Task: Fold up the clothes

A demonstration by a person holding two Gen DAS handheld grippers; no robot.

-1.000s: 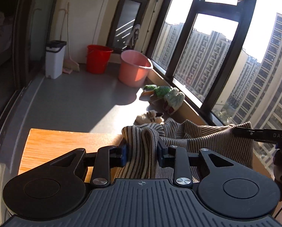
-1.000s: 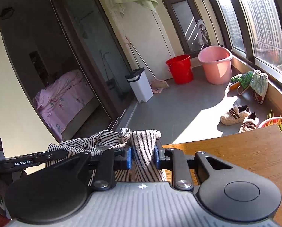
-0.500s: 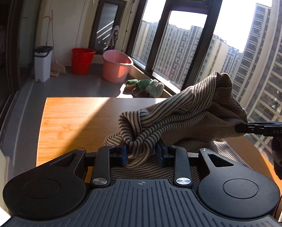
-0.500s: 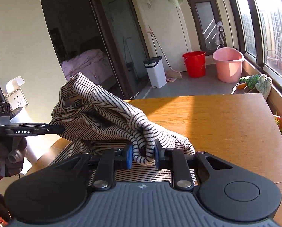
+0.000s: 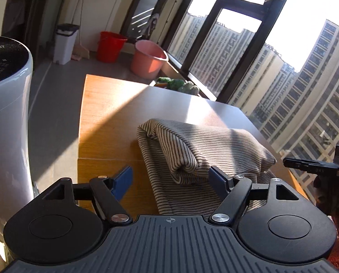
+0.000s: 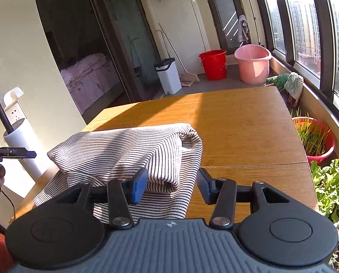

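A black-and-white striped garment [image 5: 203,150] lies folded over itself on the wooden table [image 5: 105,118], near the front edge. My left gripper [image 5: 171,179] is open; the garment's near left fold lies between its blue pads without being pinched. In the right wrist view the same garment [image 6: 133,152] lies on the table [image 6: 242,127], and my right gripper [image 6: 170,185] is open around its near right fold. Each gripper shows at the edge of the other's view: the right one [image 5: 315,167] and the left one [image 6: 12,153].
A white cylindrical appliance [image 5: 5,118] stands left of the table. Beyond the far edge are a red bucket [image 6: 213,63], a pink tub [image 6: 252,66] and a white bin [image 6: 168,75]. A red pot of grass [image 6: 315,141] and leafy plants [image 6: 331,188] sit to the right, by the windows.
Both grippers brought the garment down from the air onto the table, then opened and let it go. It now rests folded over itself.
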